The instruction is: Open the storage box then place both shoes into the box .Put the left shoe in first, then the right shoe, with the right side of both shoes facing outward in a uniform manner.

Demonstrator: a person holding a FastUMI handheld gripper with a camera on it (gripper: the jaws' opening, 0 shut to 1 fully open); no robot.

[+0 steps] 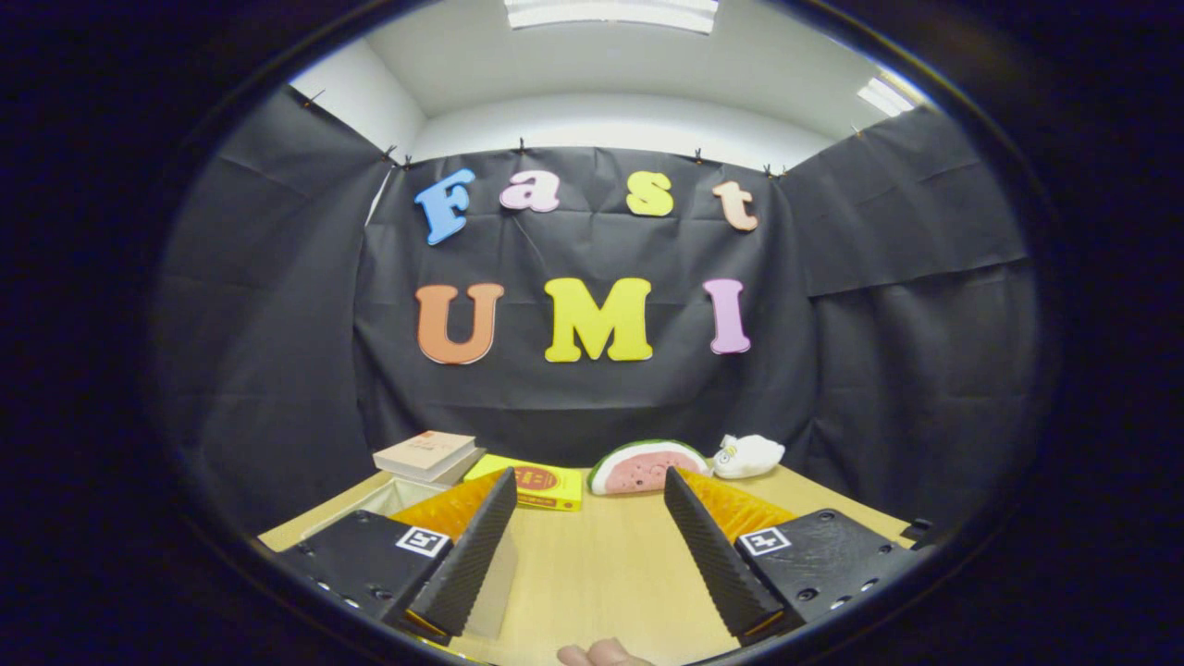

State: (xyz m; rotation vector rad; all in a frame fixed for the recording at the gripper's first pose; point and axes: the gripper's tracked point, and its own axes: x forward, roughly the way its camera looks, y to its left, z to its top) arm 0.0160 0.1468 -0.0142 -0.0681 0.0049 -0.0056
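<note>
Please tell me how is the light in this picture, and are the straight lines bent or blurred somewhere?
Gripper view: ceiling lamps light the scene evenly, and the table shows no strong glare; the fisheye lens curves the cloth wall edges; the open tool fingers, the yellow box and the watermelon toy look sharp.

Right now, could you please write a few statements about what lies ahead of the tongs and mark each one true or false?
1. The tongs are open with bare table between them. True.
2. A watermelon-slice toy lies beyond the tongs. True.
3. The white plush toy sits on the yellow box. False: it lies beside the watermelon-slice toy.
4. The tongs grip the book. False: they hold nothing.
</note>
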